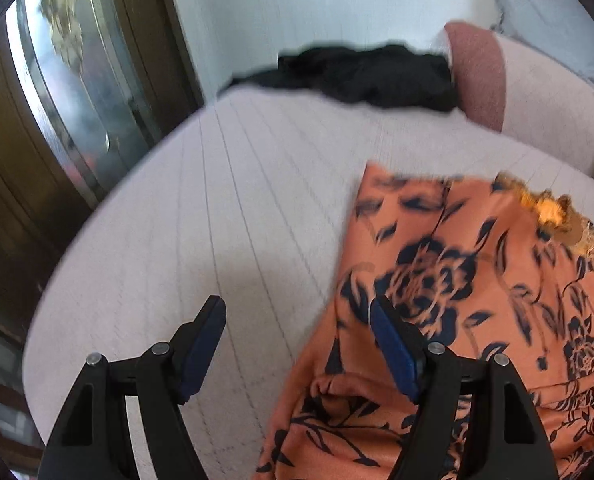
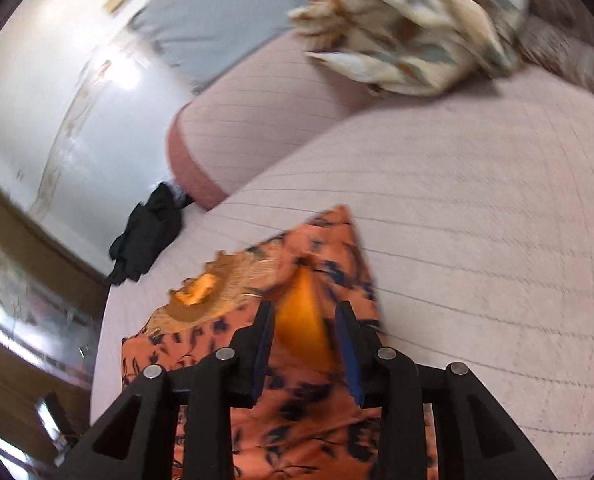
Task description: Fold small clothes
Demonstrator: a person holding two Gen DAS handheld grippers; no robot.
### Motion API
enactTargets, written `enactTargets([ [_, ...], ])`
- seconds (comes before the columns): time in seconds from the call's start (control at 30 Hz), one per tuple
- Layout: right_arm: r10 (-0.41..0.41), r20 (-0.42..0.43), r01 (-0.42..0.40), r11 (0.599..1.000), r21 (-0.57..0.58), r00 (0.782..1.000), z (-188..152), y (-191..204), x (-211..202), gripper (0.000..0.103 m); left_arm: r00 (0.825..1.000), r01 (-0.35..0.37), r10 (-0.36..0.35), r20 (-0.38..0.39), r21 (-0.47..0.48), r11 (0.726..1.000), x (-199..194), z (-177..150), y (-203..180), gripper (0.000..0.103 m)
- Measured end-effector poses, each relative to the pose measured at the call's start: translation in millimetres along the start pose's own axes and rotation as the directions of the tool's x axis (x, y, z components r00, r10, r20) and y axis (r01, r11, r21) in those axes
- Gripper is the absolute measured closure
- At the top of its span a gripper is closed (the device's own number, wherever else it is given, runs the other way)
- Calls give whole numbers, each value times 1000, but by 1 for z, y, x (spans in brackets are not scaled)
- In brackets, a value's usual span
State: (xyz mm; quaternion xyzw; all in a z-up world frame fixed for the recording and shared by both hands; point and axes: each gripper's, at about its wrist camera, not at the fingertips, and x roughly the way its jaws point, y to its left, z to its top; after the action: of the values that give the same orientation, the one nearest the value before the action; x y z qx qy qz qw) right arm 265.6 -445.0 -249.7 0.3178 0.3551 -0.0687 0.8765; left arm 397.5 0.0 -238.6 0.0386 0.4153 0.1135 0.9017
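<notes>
An orange garment with a dark floral print (image 1: pixel 477 280) lies on the pale striped bed sheet (image 1: pixel 217 200). A lace patch shows near its far edge (image 2: pixel 217 300). My left gripper (image 1: pixel 297 304) hangs open over the garment's left edge, with its right finger above the cloth and its left finger above bare sheet. Nothing is between those fingers. My right gripper (image 2: pixel 305 308) stands over the garment (image 2: pixel 325 240) with its jaws partly apart. A raised fold of bright orange lining (image 2: pixel 303 332) stands between the pads, which do not seem to press on it.
A crumpled black garment (image 1: pixel 369 76) lies at the bed's far edge beside a pink-banded pillow (image 1: pixel 481 76). A cream patterned cloth (image 2: pixel 409 28) is heaped at the back right. A wooden door with glass (image 1: pixel 57 100) stands past the bed's left edge.
</notes>
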Motion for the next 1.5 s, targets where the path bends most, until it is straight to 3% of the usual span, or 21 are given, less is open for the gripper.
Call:
enactTargets([
  [0.1,95,85,-87,992,-90,992,-3,29,-14,68,999,37,-37,39,9,999,-8,2,-3,28],
  [0.23,126,-19,-127,978,-163,992,-11,57,11,69,996,60,-56,-72,59,996,14,-3,-15,28],
  [0.3,17,-88,-31,987,-157,996,-16,51,36,69,990,44,-33,-134,86,995,26,-8,-18,28],
  [0.37,-104,-135,92,991,-95,985,-20,25,51,68,989,53,-45,-141,57,997,28,-8,-11,27],
  [0.4,-152,-140,144,987,-65,978,-22,9,52,76,988,51,-45,-150,35,998,27,-7,-5,27],
  [0.47,-159,-132,157,987,-24,978,-23,-12,45,85,987,46,-44,-154,11,999,27,-6,2,27],
  [0.53,-152,-127,151,988,-18,980,-20,-17,36,85,988,52,-53,-142,-7,999,24,-4,6,27],
  [0.6,-170,-69,166,984,-62,983,-16,-5,24,80,992,57,-57,-108,-8,998,18,-3,7,27],
  [0.67,-102,2,102,991,-87,995,-10,12,13,80,992,80,-79,-95,7,997,13,-4,5,27],
  [0.73,-75,16,76,992,-102,997,-4,26,21,80,991,85,-82,-110,27,996,17,-5,-1,27],
  [0.8,-97,-29,93,989,-116,995,-4,33,46,80,989,57,-46,-140,76,995,28,-9,-12,25],
  [0.87,-215,-153,197,972,-129,964,-9,22,87,82,994,28,-18,-111,94,995,27,-9,-15,20],
  [0.9,-205,-175,187,976,-112,963,-12,16,97,82,994,17,-5,-109,112,994,26,-8,-18,20],
  [1.03,-154,-162,132,982,-138,975,-12,27,72,82,998,26,-20,-55,123,992,7,-5,-19,20],
  [1.2,-90,-171,53,975,-214,981,-40,39,9,82,995,40,-53,84,150,988,-61,-16,-9,20],
  [1.43,4,-135,-41,960,-275,991,-80,52,-99,80,986,56,-64,152,58,997,-156,-46,22,20],
  [1.5,48,-123,-81,957,-280,991,-91,56,-128,69,983,58,-67,170,57,997,-181,-56,29,20],
])
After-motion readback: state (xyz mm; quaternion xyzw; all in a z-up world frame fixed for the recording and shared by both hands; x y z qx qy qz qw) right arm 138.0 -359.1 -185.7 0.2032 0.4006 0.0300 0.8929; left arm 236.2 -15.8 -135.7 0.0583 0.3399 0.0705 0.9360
